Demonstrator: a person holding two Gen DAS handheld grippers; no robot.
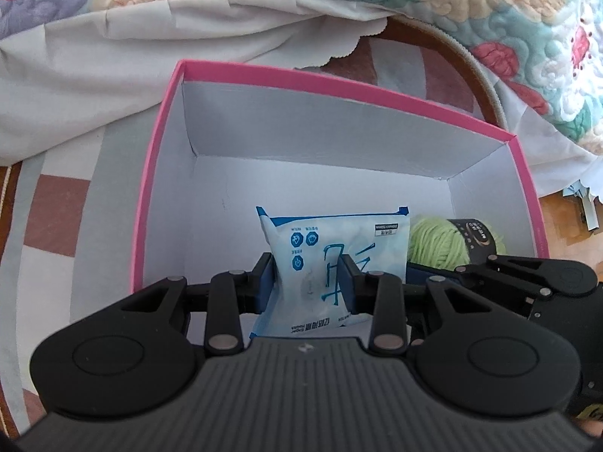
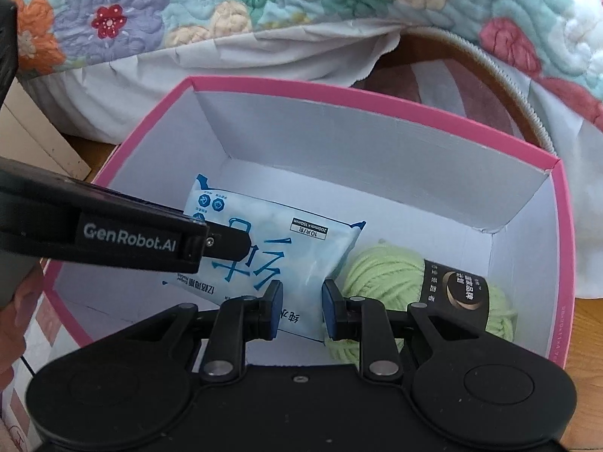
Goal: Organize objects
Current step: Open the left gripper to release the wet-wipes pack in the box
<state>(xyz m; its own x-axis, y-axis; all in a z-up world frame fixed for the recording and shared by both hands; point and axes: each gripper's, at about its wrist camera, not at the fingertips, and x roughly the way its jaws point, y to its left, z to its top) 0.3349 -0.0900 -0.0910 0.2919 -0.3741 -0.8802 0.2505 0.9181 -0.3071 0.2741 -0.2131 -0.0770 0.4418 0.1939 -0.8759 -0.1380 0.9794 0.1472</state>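
Note:
A pink box (image 1: 339, 86) with a white inside stands open below both grippers. Inside it, a blue and white wipes packet (image 1: 331, 241) leans against a ball of light green yarn (image 1: 433, 241) with a black label. My left gripper (image 1: 309, 286) is shut on the packet, its blue pads pressing into the soft pack. In the right wrist view the packet (image 2: 271, 226) lies left of the yarn (image 2: 380, 271). My right gripper (image 2: 301, 309) is shut on the packet's lower corner. The left gripper's finger (image 2: 226, 243) reaches over the packet from the left.
The box (image 2: 377, 101) rests on a checked cloth (image 1: 56, 196) over a round brown table (image 1: 452, 49). A floral quilt (image 1: 452, 0) and a white sheet (image 1: 113, 56) pile up behind it. A hand (image 2: 15, 301) shows at the left edge.

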